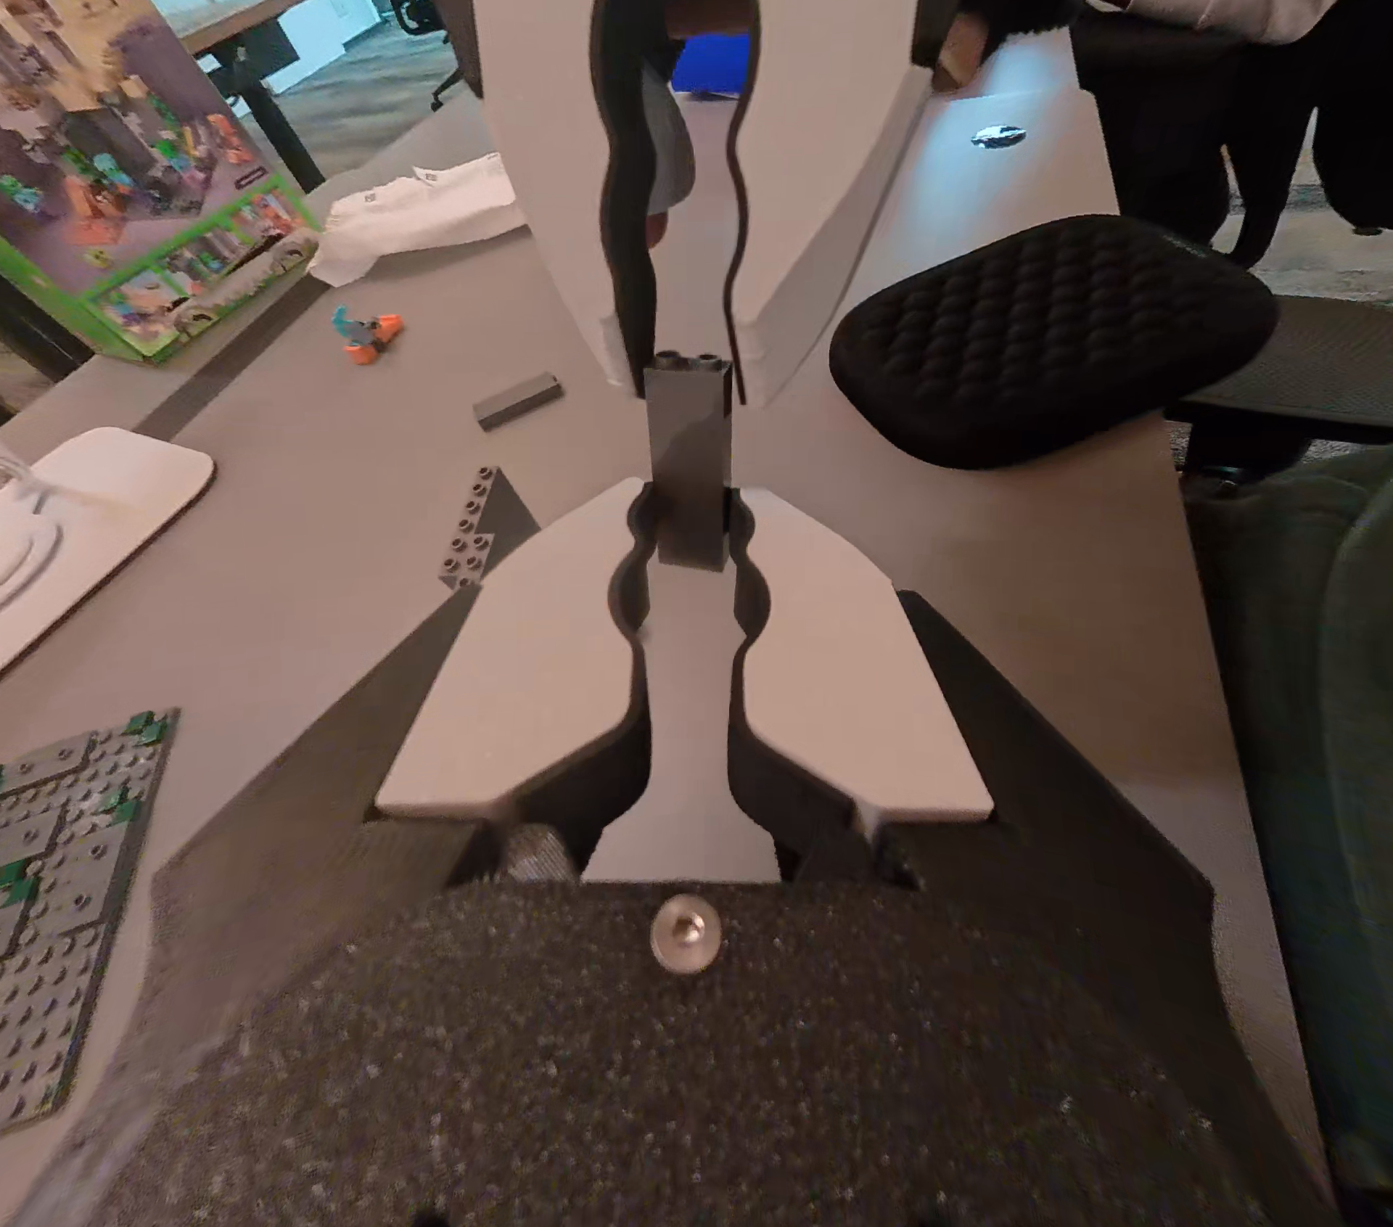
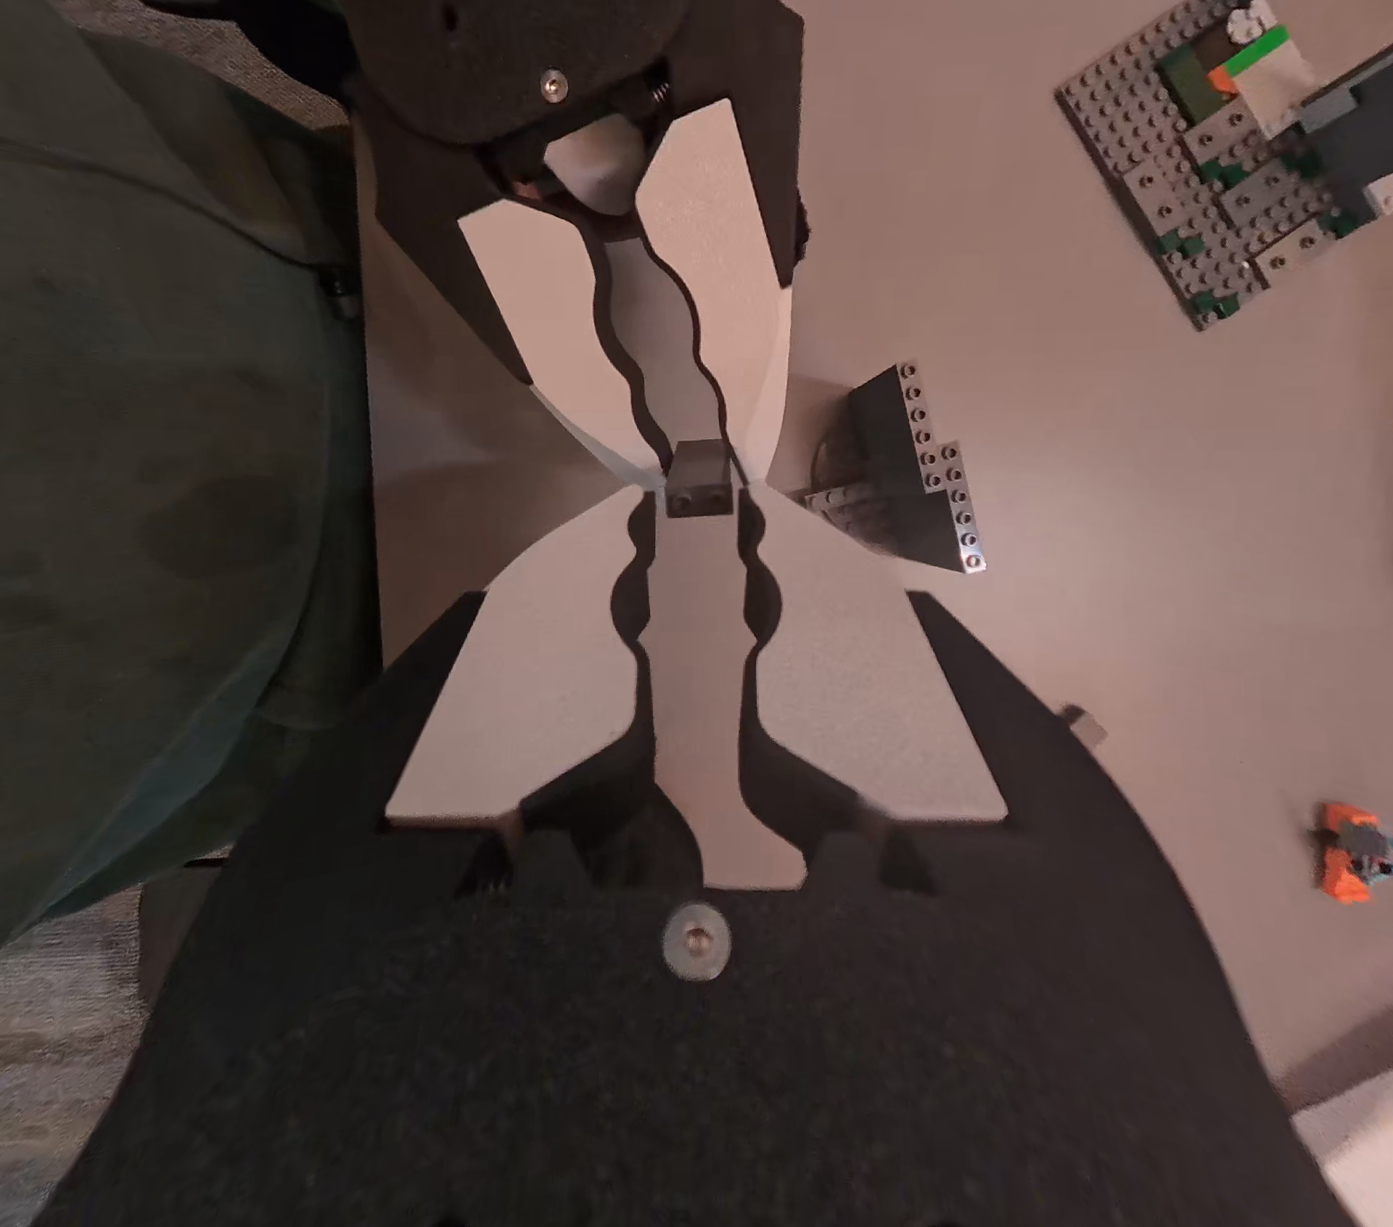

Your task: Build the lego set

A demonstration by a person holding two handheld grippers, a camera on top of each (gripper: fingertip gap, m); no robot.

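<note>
Left tongs point(image 1: 690, 531) gripping tall dark-grey pillar brick point(image 1: 690, 459) above surface point(image 1: 942, 557); right tongs point(image 2: 697, 501) pinching its studded top; grey studded baseplate point(image 2: 1131, 135) lying partly built, loose pieces awaiting

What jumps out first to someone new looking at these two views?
The tall dark grey lego column, pinched at its two ends between the left claw and the right claw, dead centre above the table. Then the stepped grey lego piece lying beside them, and the studded grey baseplate build farther off.
</note>
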